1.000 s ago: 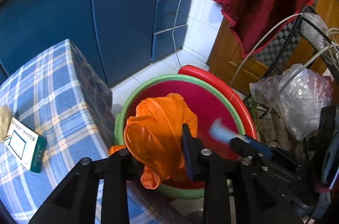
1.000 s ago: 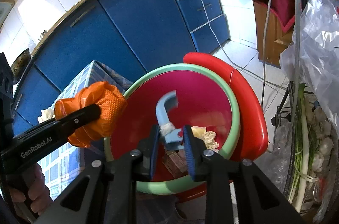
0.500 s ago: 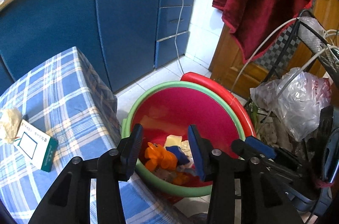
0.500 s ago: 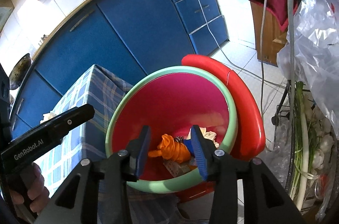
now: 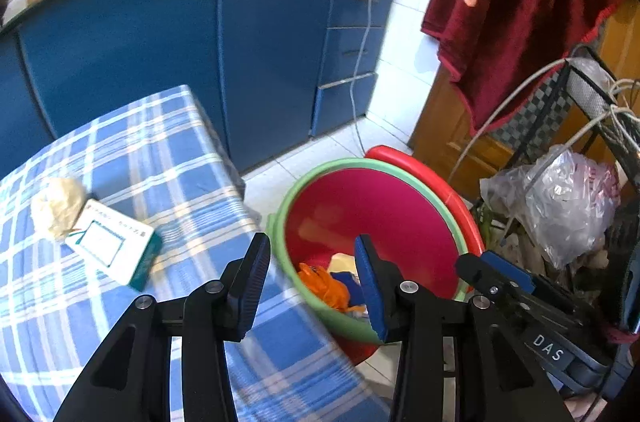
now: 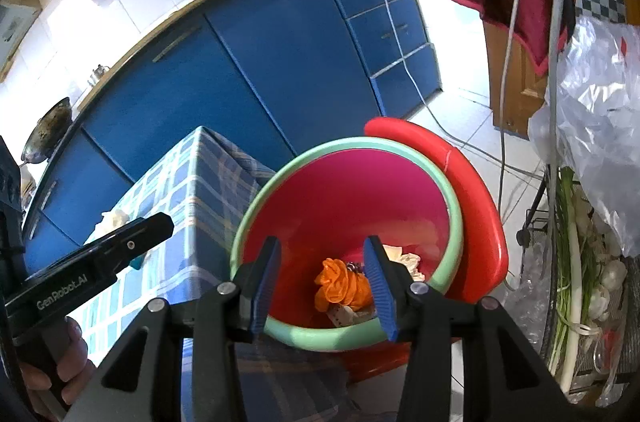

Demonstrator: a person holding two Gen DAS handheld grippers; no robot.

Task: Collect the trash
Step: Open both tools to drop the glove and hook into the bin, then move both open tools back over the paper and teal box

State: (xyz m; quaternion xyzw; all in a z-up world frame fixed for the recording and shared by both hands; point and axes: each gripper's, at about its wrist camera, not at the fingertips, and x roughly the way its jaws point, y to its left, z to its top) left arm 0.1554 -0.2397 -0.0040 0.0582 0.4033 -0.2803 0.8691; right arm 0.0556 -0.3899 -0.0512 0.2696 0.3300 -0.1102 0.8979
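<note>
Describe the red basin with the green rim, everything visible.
The basin is round, plastic-looking, with a glossy magenta-red inside and a pale green rim. It sits tilted on a red stool beside the checked-cloth table, apparently against its edge. At its bottom lie a crumpled orange glove, white crumpled paper, something blue and small scraps. Neither gripper touches it.
</note>
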